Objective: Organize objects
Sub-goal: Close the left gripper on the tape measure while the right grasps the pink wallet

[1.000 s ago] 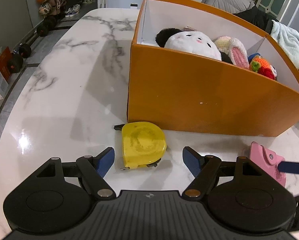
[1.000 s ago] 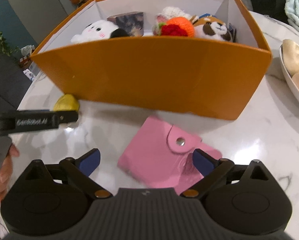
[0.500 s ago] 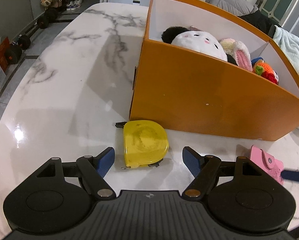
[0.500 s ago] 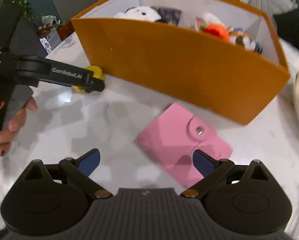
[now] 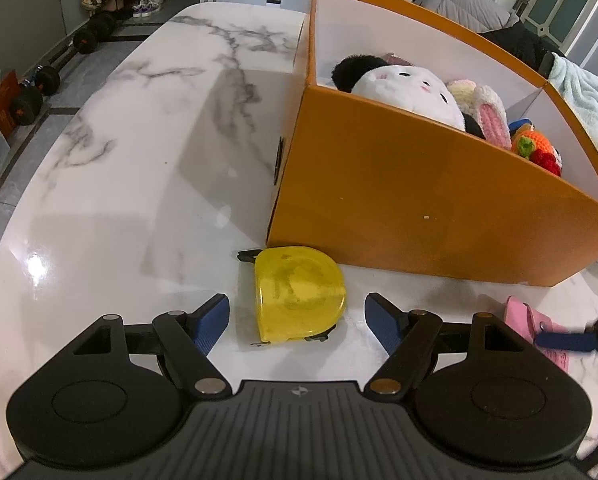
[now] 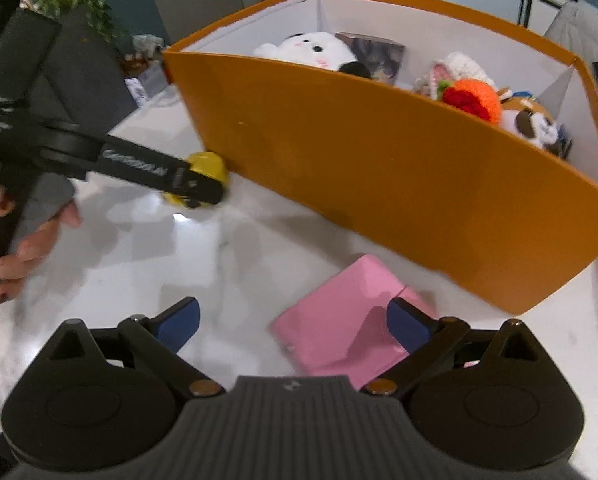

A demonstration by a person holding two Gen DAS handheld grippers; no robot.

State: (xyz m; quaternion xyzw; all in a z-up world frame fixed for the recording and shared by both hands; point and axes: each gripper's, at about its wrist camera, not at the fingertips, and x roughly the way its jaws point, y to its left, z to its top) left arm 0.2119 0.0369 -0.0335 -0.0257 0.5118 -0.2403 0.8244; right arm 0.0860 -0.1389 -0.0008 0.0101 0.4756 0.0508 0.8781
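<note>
A yellow tape measure [image 5: 299, 292] lies on the marble table just in front of the orange box [image 5: 419, 200]. My left gripper [image 5: 297, 318] is open, its fingers on either side of the tape measure's near end, not touching it. A pink wallet [image 6: 347, 320] lies on the table in front of the box [image 6: 379, 168]. My right gripper [image 6: 295, 322] is open, its right finger over the wallet's near right part. The wallet also shows in the left wrist view [image 5: 531, 328]. The tape measure also shows in the right wrist view [image 6: 209, 166], partly hidden behind the left gripper.
The box holds a white plush [image 5: 407, 88], a bunny plush [image 5: 483, 108], a crochet carrot [image 6: 475, 100], a dog plush [image 6: 535, 124] and a dark card [image 6: 375, 54]. A pale blue towel [image 5: 583, 96] lies behind the box. The table's left edge drops to the floor.
My right gripper has swung left and turned, so the wallet now sits toward its right finger. My left gripper has shifted slightly; the tape measure stays between its open fingers.
</note>
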